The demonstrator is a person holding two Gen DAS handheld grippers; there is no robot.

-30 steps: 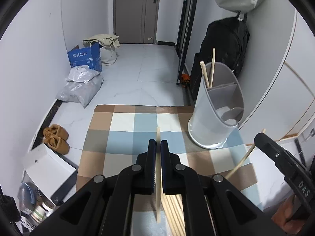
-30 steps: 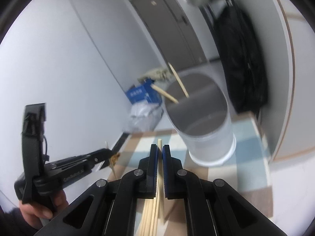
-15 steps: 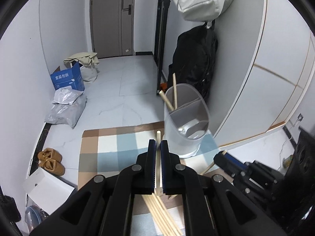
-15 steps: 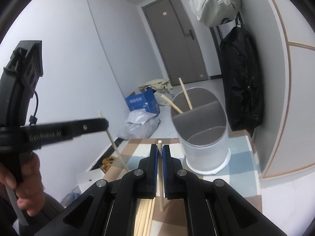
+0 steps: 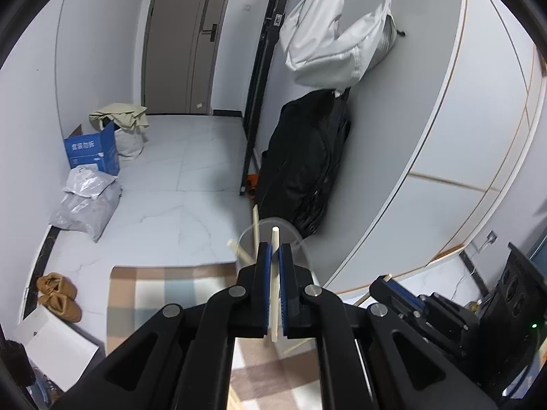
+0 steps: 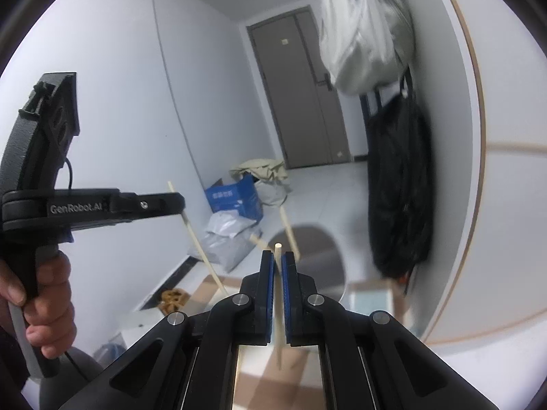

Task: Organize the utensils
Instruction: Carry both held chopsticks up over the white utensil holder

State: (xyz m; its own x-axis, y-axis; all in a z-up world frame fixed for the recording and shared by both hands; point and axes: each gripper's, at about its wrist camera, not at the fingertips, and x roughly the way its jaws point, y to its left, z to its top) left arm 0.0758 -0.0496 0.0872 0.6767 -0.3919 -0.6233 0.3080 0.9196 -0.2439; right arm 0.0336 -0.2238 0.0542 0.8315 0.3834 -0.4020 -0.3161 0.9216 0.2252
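Below my grippers: checked mat (image 5: 143, 294) on a pale tile floor (image 5: 177, 184), grey door (image 5: 177, 34) beyond.
Left gripper (image 5: 275, 256) and right gripper (image 6: 277, 263) each pinch one chopstick (image 5: 274, 273); holder (image 6: 321, 256) stands on the mat beside a black bag (image 5: 307, 157).

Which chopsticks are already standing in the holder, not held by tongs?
The two chopsticks leaning out of the grey holder. Two others are clamped, one in each tongs: left tongs, right tongs.
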